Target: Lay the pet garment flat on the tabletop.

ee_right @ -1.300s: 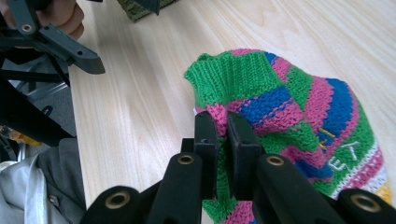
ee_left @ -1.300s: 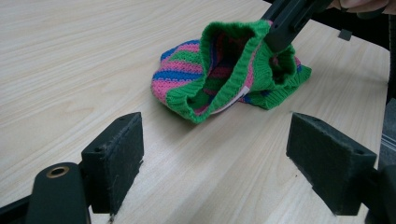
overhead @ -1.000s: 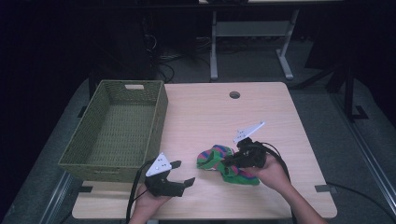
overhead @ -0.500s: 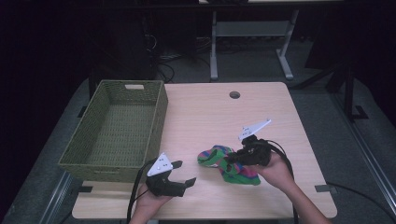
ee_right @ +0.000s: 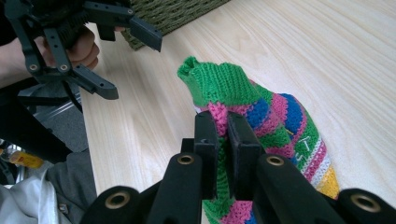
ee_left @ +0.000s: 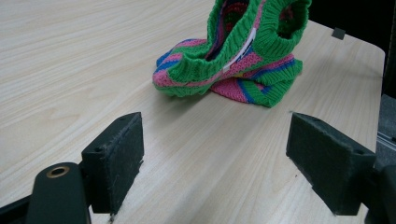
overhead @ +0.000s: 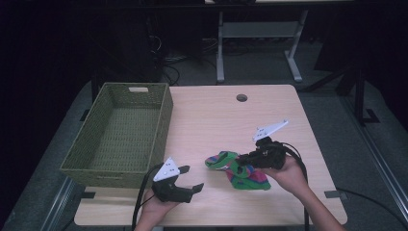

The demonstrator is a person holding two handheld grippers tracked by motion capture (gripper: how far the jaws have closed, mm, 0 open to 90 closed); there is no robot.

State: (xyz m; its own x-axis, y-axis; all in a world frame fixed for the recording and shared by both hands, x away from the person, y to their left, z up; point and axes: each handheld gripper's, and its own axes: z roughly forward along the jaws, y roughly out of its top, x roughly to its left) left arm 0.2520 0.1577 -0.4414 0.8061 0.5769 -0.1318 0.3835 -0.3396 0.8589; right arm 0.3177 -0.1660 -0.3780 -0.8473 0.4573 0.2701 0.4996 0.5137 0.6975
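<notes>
A knitted garment [overhead: 238,172] in green, pink and blue stripes lies bunched on the wooden table [overhead: 216,120] near its front edge. My right gripper [overhead: 243,161] is shut on a fold of it; in the right gripper view the jaws pinch pink and green knit [ee_right: 219,112] between the pads. The green ribbed edge [ee_left: 261,42] is lifted off the table. My left gripper [overhead: 191,178] rests low at the front, left of the garment, with its jaws open and nothing between them. Its pads [ee_left: 116,154] stand wide apart, short of the garment [ee_left: 233,70].
A green woven basket [overhead: 120,132] stands on the left of the table, its corner [ee_right: 182,11] beyond the left gripper [ee_right: 107,56]. A round cable hole [overhead: 241,97] sits near the far edge. Bare tabletop lies between basket and garment.
My right gripper has lifted slightly and drawn the garment's edge up with it. The left gripper has stayed where it was.
</notes>
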